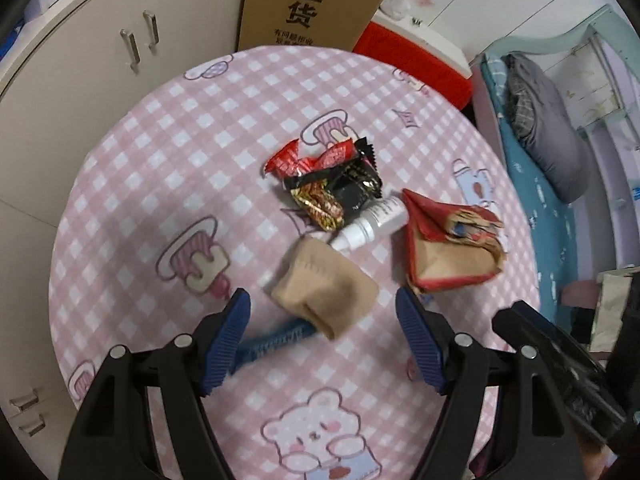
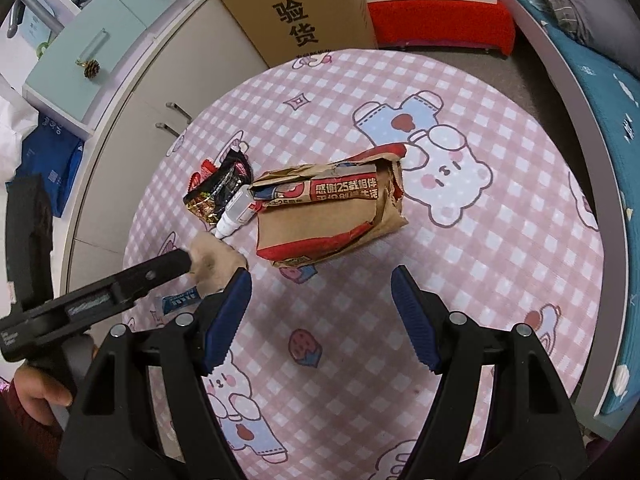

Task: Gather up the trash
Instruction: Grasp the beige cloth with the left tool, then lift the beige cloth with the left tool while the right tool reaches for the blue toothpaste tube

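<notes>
Trash lies in a cluster on the round pink checked table (image 1: 168,184) (image 2: 500,248). A tan sock (image 1: 326,294) (image 2: 212,258) lies just ahead of my left gripper (image 1: 322,308), which stands open above it with nothing between its pads. A blue wrapper (image 1: 276,338) (image 2: 180,302) pokes out under the sock. Beyond are a white spray bottle (image 1: 372,222) (image 2: 236,212), red and black snack wrappers (image 1: 328,176) (image 2: 218,188), and a torn brown and red paper bag (image 1: 452,244) (image 2: 324,212). My right gripper (image 2: 320,292) hangs open, short of the bag.
A tall cardboard box (image 1: 316,0) (image 2: 296,12) stands behind the table, with a red and white box (image 1: 416,56) (image 2: 436,16) beside it. Cream cabinets (image 1: 80,72) line the left. A bed with blue bedding (image 1: 532,184) (image 2: 600,92) runs along the right. A hand (image 2: 40,396) holds the left gripper's handle.
</notes>
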Demonstrator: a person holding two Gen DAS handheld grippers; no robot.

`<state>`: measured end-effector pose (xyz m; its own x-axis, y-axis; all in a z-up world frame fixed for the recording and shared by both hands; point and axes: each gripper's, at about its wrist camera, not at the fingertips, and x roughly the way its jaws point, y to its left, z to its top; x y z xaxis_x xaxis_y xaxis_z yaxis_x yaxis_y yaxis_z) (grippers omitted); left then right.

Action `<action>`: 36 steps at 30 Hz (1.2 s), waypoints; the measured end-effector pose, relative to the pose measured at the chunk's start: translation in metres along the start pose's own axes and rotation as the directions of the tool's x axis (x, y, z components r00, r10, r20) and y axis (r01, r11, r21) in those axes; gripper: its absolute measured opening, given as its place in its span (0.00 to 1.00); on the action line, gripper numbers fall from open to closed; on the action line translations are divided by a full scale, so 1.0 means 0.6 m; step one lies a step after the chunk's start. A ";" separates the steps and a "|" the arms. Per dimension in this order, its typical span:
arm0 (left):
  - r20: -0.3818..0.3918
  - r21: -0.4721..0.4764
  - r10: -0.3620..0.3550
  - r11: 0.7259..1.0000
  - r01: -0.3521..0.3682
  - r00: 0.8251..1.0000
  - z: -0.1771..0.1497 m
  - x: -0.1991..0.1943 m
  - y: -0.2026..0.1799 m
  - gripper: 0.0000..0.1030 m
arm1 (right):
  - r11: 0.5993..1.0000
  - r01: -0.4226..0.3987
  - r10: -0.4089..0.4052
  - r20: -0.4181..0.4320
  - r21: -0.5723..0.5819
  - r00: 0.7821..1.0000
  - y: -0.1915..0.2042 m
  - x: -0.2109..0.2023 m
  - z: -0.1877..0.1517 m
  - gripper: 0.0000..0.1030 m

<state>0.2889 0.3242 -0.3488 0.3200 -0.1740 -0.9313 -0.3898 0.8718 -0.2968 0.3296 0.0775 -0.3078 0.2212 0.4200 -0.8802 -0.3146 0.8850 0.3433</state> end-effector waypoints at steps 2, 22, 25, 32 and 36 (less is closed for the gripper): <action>-0.010 0.003 0.001 1.000 -0.001 1.000 0.008 0.015 -0.006 0.65 | 1.000 0.003 -0.003 -0.004 -0.009 1.000 0.002 0.004 0.005 0.69; 0.101 0.046 -0.073 0.997 0.069 0.992 -0.046 -0.098 0.028 0.07 | 0.994 0.051 -0.049 0.019 -0.093 0.999 0.110 0.010 0.005 0.69; 0.126 0.030 -0.072 0.997 0.069 0.989 -0.063 -0.126 0.063 0.07 | 0.993 0.046 -0.044 0.025 -0.110 0.999 0.143 0.011 -0.005 0.69; 0.185 0.009 -0.052 0.999 0.051 0.981 -0.090 -0.178 0.130 0.07 | 0.985 0.035 -0.034 0.011 -0.166 0.999 0.216 0.026 -0.041 0.69; 0.191 -0.014 -0.044 0.999 0.047 0.981 -0.108 -0.188 0.165 0.07 | 0.981 0.029 -0.031 -0.004 -0.192 1.000 0.248 0.036 -0.065 0.69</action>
<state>0.1582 0.4002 -0.2868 0.4961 -0.1212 -0.8597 -0.3863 0.8560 -0.3436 0.2516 0.2105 -0.2881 0.2268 0.3917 -0.8917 -0.4791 0.8420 0.2480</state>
